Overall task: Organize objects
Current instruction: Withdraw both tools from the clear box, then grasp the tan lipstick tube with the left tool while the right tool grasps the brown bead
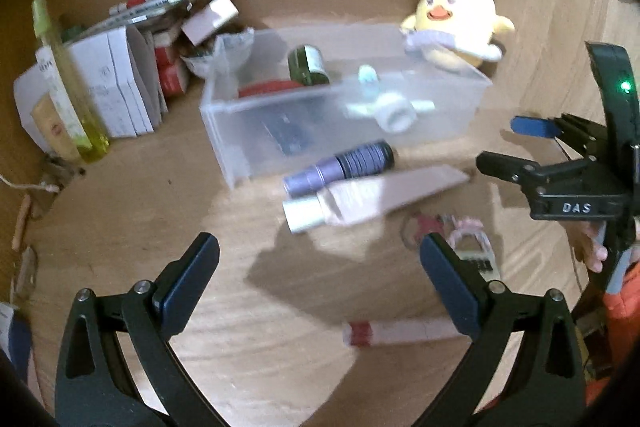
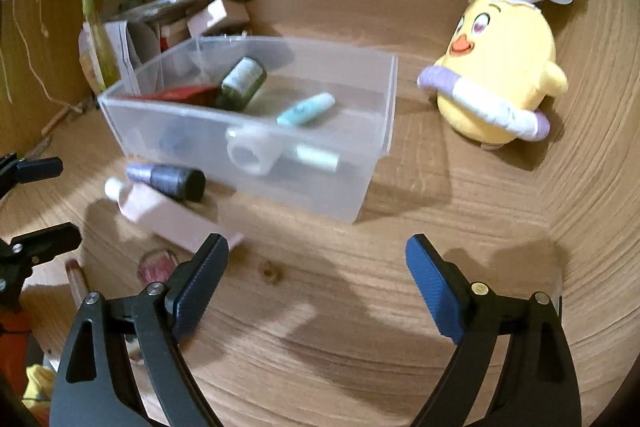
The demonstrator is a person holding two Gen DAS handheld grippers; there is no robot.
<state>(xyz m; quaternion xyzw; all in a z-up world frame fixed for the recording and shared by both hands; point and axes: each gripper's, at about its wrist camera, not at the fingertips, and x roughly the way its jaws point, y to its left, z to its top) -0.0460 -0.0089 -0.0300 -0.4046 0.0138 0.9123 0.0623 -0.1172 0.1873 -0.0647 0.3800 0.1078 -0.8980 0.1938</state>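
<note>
A clear plastic bin [image 1: 224, 115] [image 2: 372, 131] stands on the wooden surface and holds a green bottle [image 1: 308, 65] [image 2: 242, 83], a teal tube [image 1: 368, 79] [image 2: 306, 109], a red packet [image 1: 268, 89] and a white ring-shaped item [image 2: 252, 151]. In front of it lie a purple bottle [image 1: 340, 167] [image 2: 168, 179] and a pink tube [image 1: 368, 199] [image 2: 168, 215]. My left gripper [image 1: 320, 251] [image 2: 48, 203] is open just short of the pink tube, with nothing between its fingers. My right gripper [image 2: 316, 247] [image 1: 508, 145] is open and empty before the bin's right front corner.
A yellow plush chick [image 1: 456, 23] [image 2: 500, 75] sits right of the bin. Boxes, pens and a yellow-green bottle [image 1: 68, 87] crowd the back left corner. A red-capped tube [image 1: 400, 333], a pink keyring [image 1: 424, 227] and a padlock [image 1: 480, 263] lie near my left gripper. Wooden walls enclose the space.
</note>
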